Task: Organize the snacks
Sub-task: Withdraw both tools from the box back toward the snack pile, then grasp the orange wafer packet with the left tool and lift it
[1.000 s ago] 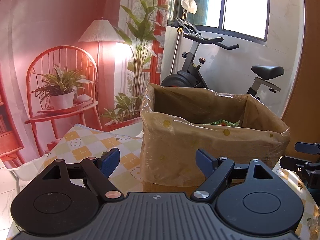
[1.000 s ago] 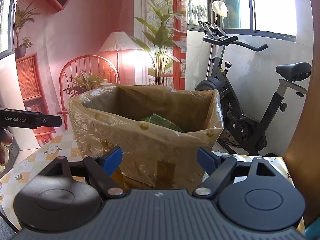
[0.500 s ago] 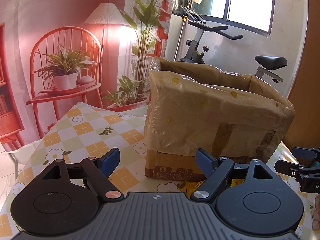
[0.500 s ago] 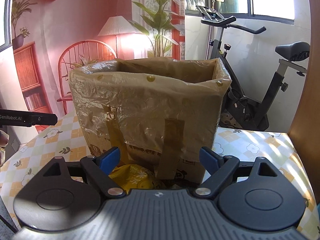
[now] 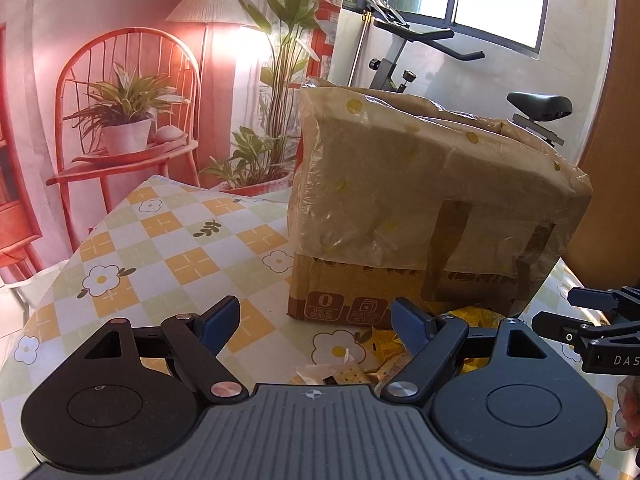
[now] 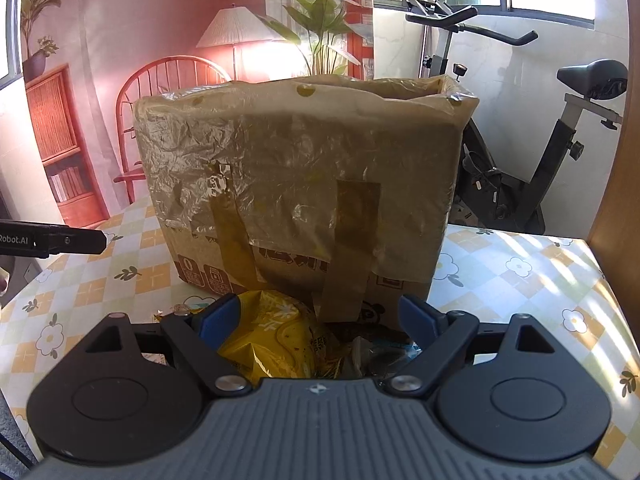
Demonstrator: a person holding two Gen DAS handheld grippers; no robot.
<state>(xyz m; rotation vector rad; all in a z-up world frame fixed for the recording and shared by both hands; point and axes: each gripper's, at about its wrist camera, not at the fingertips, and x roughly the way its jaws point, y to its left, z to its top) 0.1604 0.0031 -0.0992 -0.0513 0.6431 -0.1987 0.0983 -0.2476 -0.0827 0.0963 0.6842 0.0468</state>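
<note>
A cardboard box (image 5: 420, 216) lined with brown plastic stands on the checkered table; it also shows in the right wrist view (image 6: 304, 184). Loose snacks lie in front of it: a yellow bag (image 6: 276, 340), a dark wrapper (image 6: 380, 352), a cracker pack (image 5: 340, 372) and yellow packets (image 5: 392, 344). My left gripper (image 5: 316, 320) is open and empty, low over the table left of the snacks. My right gripper (image 6: 320, 320) is open, low over the yellow bag, its fingers on either side of it. The box's inside is hidden.
The flowered tablecloth (image 5: 168, 248) reaches to the left edge and to the right (image 6: 540, 272). An exercise bike (image 6: 520, 160) stands behind the table. A wooden panel (image 6: 624, 200) rises at the right. A printed backdrop (image 5: 120, 100) hangs behind.
Both grippers have dropped from above the box rim to table level in front of the box. The snacks on the table came into view. Both jaws stayed open.
</note>
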